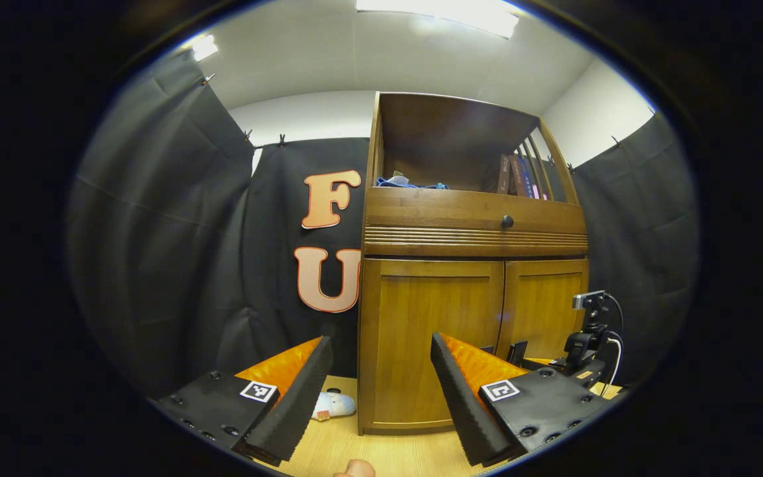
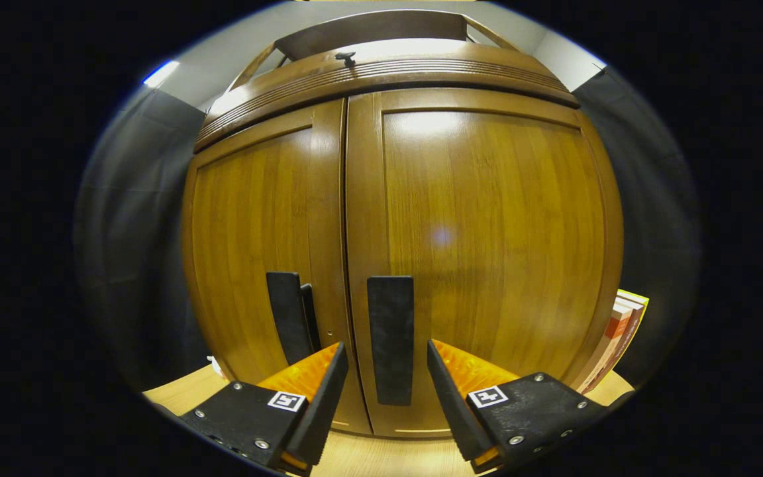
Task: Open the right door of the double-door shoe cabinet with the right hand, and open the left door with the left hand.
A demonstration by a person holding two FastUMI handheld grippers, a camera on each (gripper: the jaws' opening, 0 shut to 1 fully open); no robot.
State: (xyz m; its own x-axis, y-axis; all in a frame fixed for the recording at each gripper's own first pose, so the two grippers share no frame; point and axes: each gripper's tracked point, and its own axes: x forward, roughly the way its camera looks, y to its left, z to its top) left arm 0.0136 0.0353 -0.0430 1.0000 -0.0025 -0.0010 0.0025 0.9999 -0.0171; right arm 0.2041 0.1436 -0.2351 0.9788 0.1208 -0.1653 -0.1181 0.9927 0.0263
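Here, both doors (image 2: 368, 252) closed, right gripper (image 2: 387, 377) straddling handle (image 2: 391, 338)

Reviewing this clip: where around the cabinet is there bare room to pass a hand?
Bare light wood tabletop lies before the brown wooden double-door cabinet, bordered left by a white slipper. The open right gripper straddles the right door's black handle; the left door's handle adjoins, so it's crowded there. Upright books crowd the right side.
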